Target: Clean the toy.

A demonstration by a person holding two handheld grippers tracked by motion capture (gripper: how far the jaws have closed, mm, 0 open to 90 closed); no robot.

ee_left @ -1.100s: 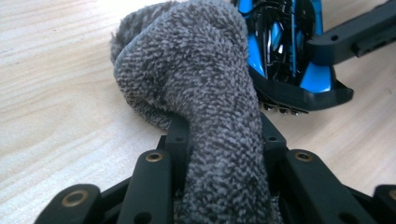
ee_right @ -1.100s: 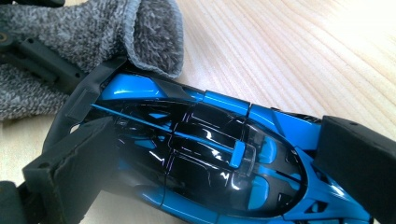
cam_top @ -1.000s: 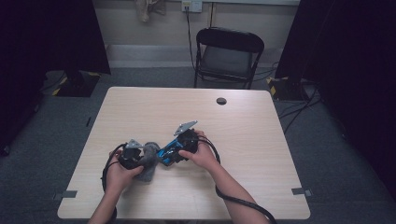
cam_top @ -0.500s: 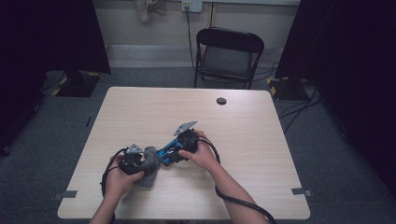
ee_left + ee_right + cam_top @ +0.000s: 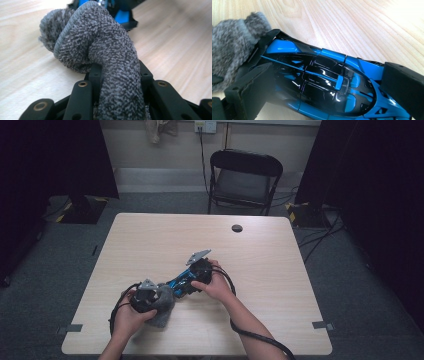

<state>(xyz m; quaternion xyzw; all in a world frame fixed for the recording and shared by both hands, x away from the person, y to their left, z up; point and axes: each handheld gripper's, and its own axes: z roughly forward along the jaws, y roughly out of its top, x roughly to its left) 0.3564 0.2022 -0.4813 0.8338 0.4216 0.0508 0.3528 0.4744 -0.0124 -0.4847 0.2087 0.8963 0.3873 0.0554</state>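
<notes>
1. A light wooden table (image 5: 280, 270) stood before a black folding chair (image 5: 243, 180), and a person's two hands worked near its front edge.
2. The left gripper (image 5: 146, 296) had its black jaws clamped on a fluffy grey terry cloth (image 5: 100, 50); in the left gripper view the cloth rose between the jaws and bunched into a rolled wad beyond them.
3. The right gripper (image 5: 186, 284) held a glossy blue and black toy sports car (image 5: 324, 85), one jaw pressed against each flank of the body.
4. The toy car lay low over the table, left of centre and towards the front, between the two hands.
5. The cloth wad touched one end of the car, as the right gripper view showed at its left edge.
6. A small dark round disc (image 5: 237, 228) sat near the far edge of the table, well apart from the hands.
</notes>
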